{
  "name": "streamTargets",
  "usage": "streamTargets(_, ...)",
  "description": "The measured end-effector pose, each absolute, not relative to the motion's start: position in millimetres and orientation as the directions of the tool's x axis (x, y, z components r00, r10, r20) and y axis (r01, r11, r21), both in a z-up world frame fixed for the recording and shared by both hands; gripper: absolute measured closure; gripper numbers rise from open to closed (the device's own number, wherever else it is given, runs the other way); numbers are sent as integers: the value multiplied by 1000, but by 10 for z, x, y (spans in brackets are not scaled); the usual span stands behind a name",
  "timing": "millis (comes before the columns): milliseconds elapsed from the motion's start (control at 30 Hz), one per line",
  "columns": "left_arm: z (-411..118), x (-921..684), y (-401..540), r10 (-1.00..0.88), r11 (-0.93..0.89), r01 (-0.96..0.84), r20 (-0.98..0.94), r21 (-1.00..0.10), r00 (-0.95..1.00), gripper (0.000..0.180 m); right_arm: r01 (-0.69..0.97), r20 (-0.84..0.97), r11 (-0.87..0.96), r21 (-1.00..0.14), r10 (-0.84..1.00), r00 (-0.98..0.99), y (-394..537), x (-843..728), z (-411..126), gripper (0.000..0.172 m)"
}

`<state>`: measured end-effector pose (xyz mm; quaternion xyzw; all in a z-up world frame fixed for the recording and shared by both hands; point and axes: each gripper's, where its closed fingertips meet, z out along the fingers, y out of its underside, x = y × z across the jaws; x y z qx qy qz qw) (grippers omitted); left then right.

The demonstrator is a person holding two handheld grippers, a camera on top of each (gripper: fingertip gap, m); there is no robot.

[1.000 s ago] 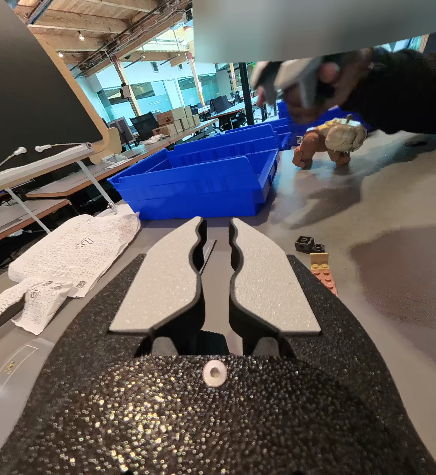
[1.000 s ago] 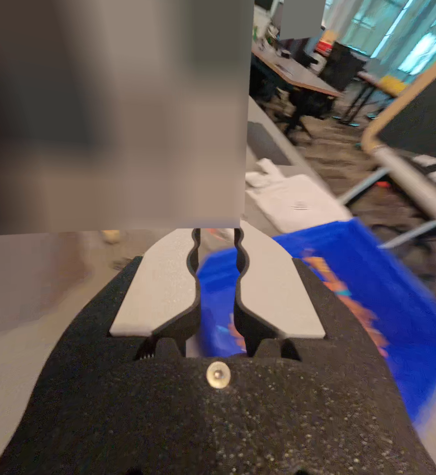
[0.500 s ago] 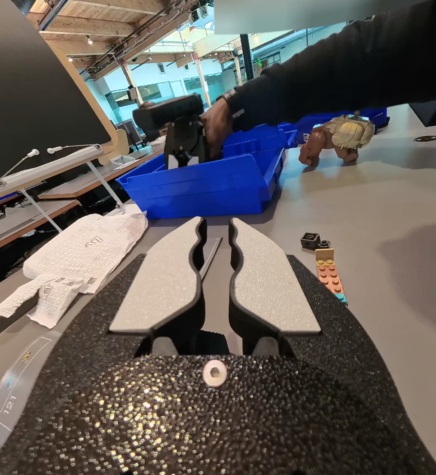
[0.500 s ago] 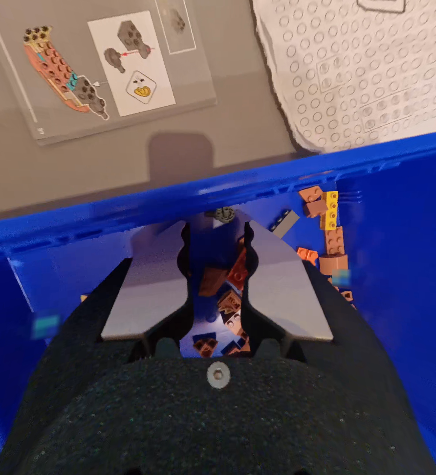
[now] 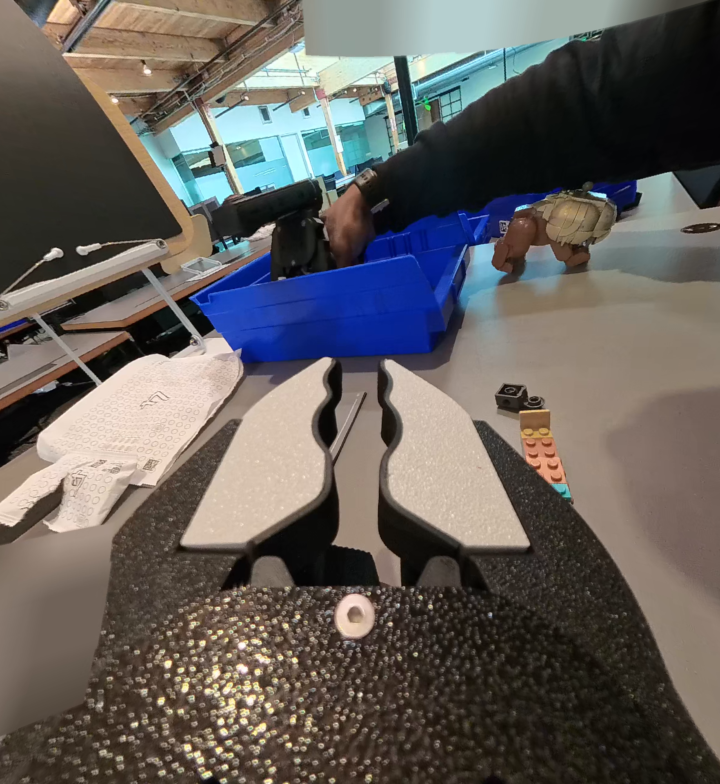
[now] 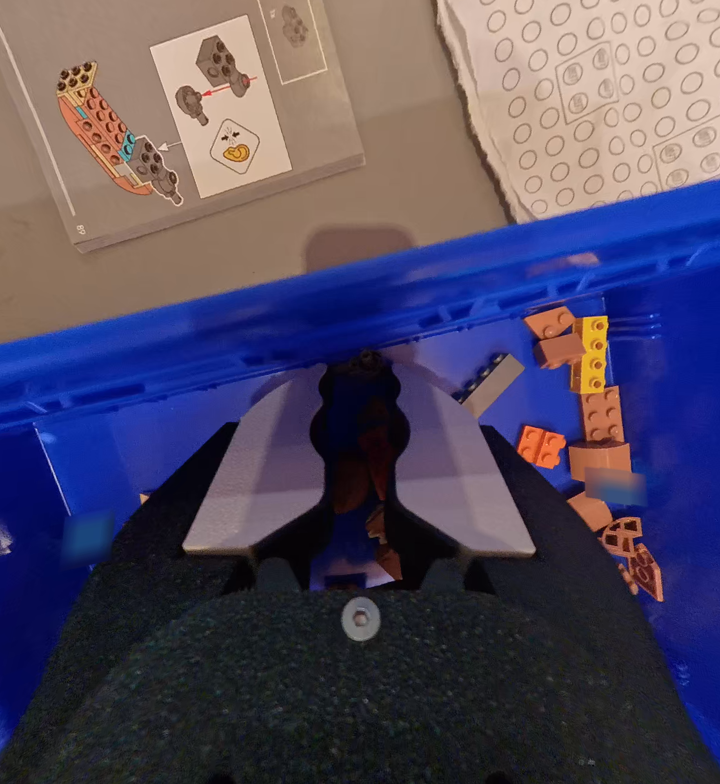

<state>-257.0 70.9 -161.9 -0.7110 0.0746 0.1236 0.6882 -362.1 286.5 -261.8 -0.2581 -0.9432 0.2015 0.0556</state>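
Note:
My right gripper (image 6: pixel 362 373) is low inside a blue bin (image 6: pixel 265 322), fingers pointing down at its floor. A small dark grey round piece (image 6: pixel 364 362) lies between its fingertips; the jaws stand narrowed around it and I see no pad pressing on it. Brown pieces show in the gap behind. In the left wrist view this gripper (image 5: pixel 299 250) is in the bin (image 5: pixel 333 314), held by a hand in a black sleeve. My left gripper (image 5: pixel 359 369) hovers low over the grey table, its jaws slightly apart with nothing between them.
Loose brown, orange and yellow bricks (image 6: pixel 591 382) lie at the bin's right side. An open instruction booklet (image 6: pixel 180 119) and white paper bags (image 6: pixel 604 106) lie beyond the bin. A small orange brick assembly (image 5: pixel 545 458), a dark brick (image 5: pixel 511 395) and a brown animal model (image 5: pixel 562 229) stand on the table. Across from one pair of fingers to the other is roughly 25 cm.
My right gripper swung over the bin, dropped into it, opened wide and has now narrowed around the dark grey piece. My left gripper has stayed in place with its jaws unchanged.

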Motion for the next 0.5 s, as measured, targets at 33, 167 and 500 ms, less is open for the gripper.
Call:
streamTargets(33, -1619, -2570, 709, 64, -41, -276, -278, -960, 958, 165, 464, 3, 786, -409, 510, -860, 2866, -3622, -2618, 148)
streamTargets(167, -1616, -2571, 706, 64, -40, -274, -276, -961, 959, 165, 450, 37, 795, -407, 506, -862, 2876, -3629, -2605, 148)
streamTargets(500, -1615, -2574, 706, 64, -38, -271, -273, -962, 960, 165, 423, 93, 760, -493, 530, -843, 2945, -3634, -2172, 149)
